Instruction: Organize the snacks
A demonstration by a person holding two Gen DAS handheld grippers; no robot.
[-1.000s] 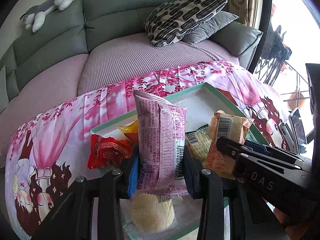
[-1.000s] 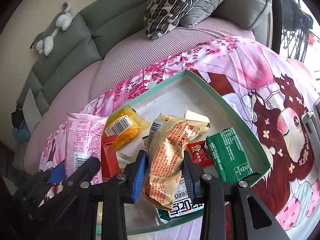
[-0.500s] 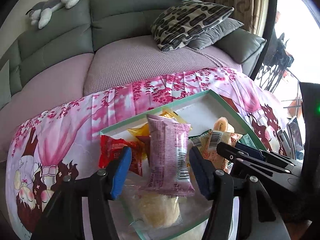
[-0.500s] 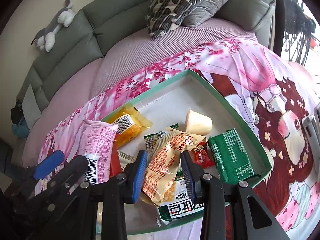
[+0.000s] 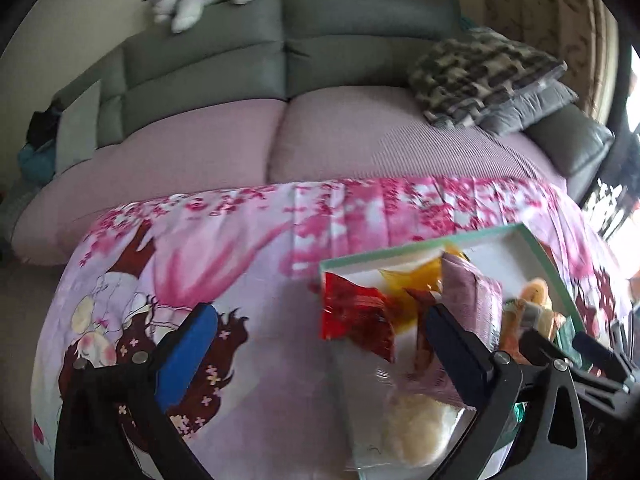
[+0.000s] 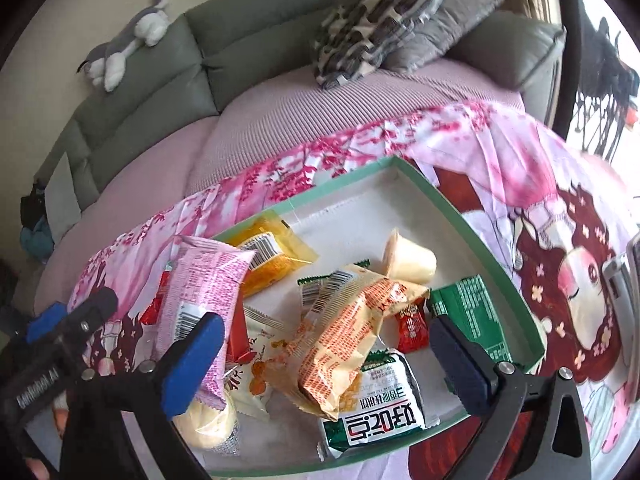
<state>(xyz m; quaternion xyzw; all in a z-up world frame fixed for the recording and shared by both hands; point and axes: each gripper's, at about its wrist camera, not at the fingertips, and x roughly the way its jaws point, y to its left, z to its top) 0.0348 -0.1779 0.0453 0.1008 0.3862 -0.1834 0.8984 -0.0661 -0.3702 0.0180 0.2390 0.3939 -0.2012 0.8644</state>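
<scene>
The green-rimmed tray is lying on the pink printed cloth to collect the snacks, which are piling along its near edge. The pink packet is leaning at the tray's near left corner and the orange packet is sprawling mid-edge, probably just dropped. The right gripper and left gripper are opening wide, gripping nothing.

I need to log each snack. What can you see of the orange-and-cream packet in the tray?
The orange-and-cream packet is a crinkled pillow bag with orange print and a barcode near its top end. It lies slanted in the green-rimmed tray, across a green-and-white packet, between the right gripper fingers, whose jaws are opening without touching it.
</scene>
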